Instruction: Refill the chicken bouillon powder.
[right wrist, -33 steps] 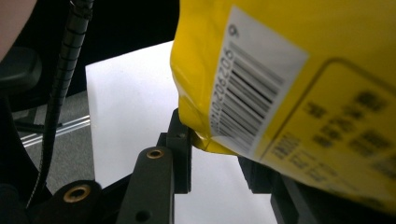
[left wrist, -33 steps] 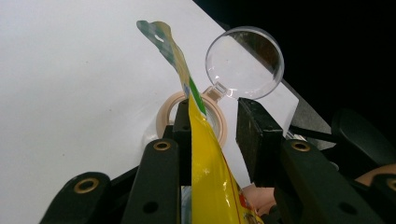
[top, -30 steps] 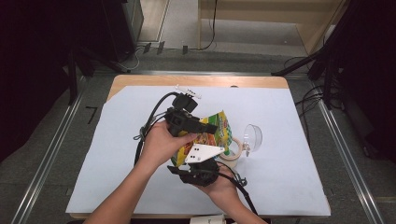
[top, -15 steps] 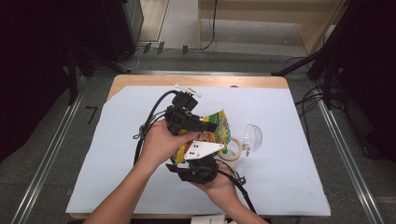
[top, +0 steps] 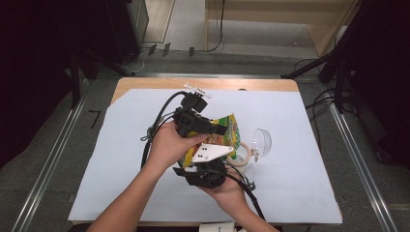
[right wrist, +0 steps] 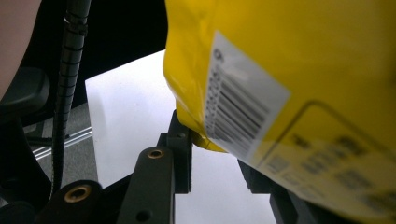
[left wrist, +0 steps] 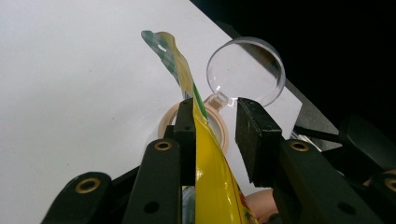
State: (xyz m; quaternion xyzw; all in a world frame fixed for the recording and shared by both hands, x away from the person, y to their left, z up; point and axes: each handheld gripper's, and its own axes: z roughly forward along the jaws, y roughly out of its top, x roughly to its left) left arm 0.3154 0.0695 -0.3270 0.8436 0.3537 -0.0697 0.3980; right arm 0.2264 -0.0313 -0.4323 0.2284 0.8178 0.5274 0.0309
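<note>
Two grippers meet at the frame's centre: the left gripper [left wrist: 215, 135] open around the yellow bag [top: 223, 135], the right gripper [right wrist: 212, 154] pinching its bottom edge.

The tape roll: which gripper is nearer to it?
Right. The right gripper sits just beside the tape roll, at the bag's lower end. The left gripper is farther back, at the bag's upper part.

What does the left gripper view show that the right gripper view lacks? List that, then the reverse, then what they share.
Left gripper view: a clear round dish, a tape roll and the green top edge of the yellow packet, with the left gripper open. Right gripper view: a barcode label on the packet and a black cable. Shared: the yellow packet and the white sheet.
</note>
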